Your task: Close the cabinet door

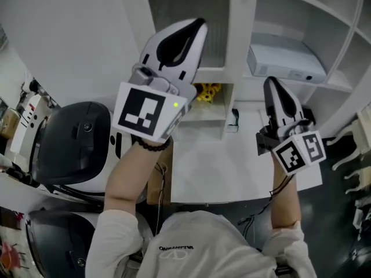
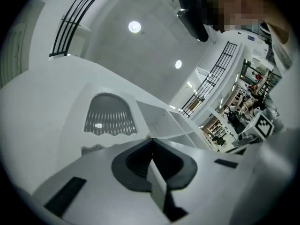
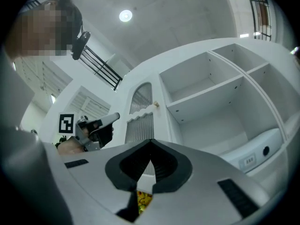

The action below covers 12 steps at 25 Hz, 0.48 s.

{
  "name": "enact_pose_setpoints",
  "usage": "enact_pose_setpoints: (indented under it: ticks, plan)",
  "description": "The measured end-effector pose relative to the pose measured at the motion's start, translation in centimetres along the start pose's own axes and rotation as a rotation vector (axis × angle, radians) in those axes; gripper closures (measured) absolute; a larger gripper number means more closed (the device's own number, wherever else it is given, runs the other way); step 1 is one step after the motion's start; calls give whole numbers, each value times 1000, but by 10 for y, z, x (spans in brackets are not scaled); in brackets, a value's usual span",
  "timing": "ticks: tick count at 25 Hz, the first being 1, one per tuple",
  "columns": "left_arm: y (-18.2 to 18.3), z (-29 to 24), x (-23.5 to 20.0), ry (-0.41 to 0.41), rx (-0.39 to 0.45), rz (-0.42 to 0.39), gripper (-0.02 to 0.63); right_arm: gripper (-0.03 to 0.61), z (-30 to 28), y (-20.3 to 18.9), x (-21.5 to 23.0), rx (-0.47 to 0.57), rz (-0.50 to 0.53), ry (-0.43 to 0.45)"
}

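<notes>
The white cabinet door (image 1: 186, 22) has a ribbed grey pane with an arched top and a small knob (image 3: 156, 105) at its right edge. It looks about flush with the cabinet front; I cannot make out a gap. My left gripper (image 1: 199, 23) is shut and empty, its tip raised in front of the pane. In the left gripper view the shut gripper (image 2: 152, 142) points at the door (image 2: 110, 116). My right gripper (image 1: 271, 81) is lower and to the right, before the open shelves. Its tips (image 3: 151, 142) meet with nothing between them.
Open white shelves (image 1: 301, 16) fill the cabinet right of the door; a white box (image 1: 287, 62) lies on one. Something yellow (image 1: 206, 91) sits in the compartment below the door. A white table top (image 1: 220, 167) is beneath my arms, with dark rounded seats (image 1: 75, 138) at left.
</notes>
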<state>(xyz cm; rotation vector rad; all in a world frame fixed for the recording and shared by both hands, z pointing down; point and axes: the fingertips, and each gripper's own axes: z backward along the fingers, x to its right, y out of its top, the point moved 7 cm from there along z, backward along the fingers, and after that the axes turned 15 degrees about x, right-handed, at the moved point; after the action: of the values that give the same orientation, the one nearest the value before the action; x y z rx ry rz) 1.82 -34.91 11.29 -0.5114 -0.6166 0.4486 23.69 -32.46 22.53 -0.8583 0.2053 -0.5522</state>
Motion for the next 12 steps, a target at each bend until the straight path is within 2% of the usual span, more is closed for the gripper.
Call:
enact_pose_setpoints:
  ticks: [3, 6, 12]
  plan:
    - [-8, 56, 7, 36, -68, 24, 611, 569, 20, -7, -7, -28, 62, 2]
    - [-20, 111, 16, 96, -125, 105, 611, 569, 40, -18, -14, -55, 107, -6]
    - [-40, 215, 32, 263, -261, 153, 611, 569, 81, -42, -22, -104, 73, -49]
